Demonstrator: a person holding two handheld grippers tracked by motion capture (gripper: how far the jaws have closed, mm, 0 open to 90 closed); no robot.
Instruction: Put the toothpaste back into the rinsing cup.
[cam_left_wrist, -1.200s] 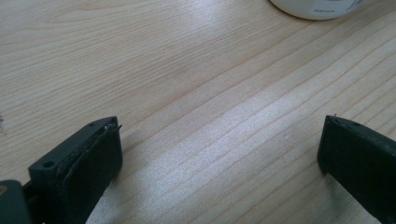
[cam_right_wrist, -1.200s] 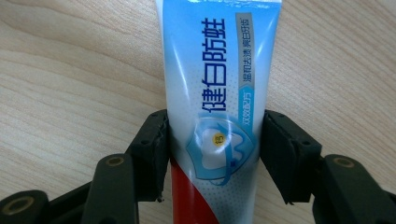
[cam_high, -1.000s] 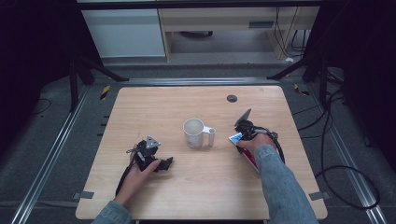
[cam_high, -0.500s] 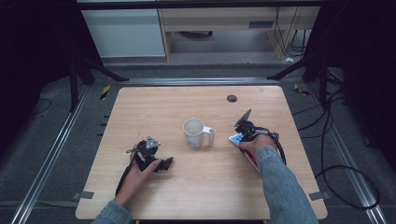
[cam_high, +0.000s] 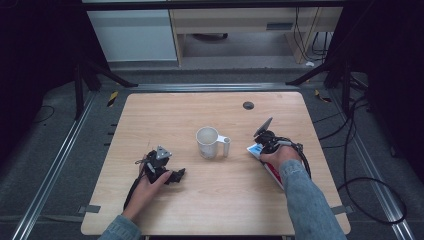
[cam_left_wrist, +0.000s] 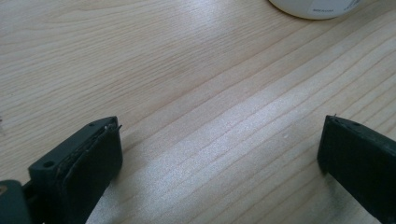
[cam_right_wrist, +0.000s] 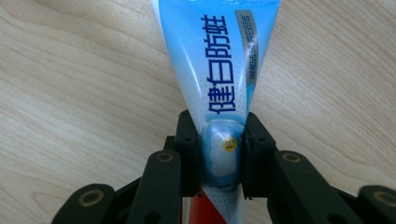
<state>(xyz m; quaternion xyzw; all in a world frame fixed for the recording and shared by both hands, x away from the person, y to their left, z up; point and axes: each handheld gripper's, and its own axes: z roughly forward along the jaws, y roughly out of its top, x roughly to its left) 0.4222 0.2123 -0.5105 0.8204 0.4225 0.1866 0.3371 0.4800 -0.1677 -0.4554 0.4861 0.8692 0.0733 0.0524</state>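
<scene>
Right gripper view: our right gripper (cam_right_wrist: 219, 154), jaws just closing, pinches the toothpaste tube (cam_right_wrist: 219, 70) near the table's (cam_high: 150, 115) right edge; the soft tube could slip; left gripper (cam_left_wrist: 219, 154) gapes empty.

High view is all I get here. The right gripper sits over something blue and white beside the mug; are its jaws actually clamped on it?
Observer: Yes. In the right gripper view the right gripper has just closed its jaws, and the pads press both sides of a toothpaste tube.
Operator: Which part of the tube is gripped?
Observer: The narrower part, where the blue print gives way to red; the wide flat end fans out ahead of the jaws.
Operator: And the left gripper, open or shut?
Observer: Open. In the left gripper view the left gripper has its jaws wide apart over bare table, with the mug ahead.
</scene>
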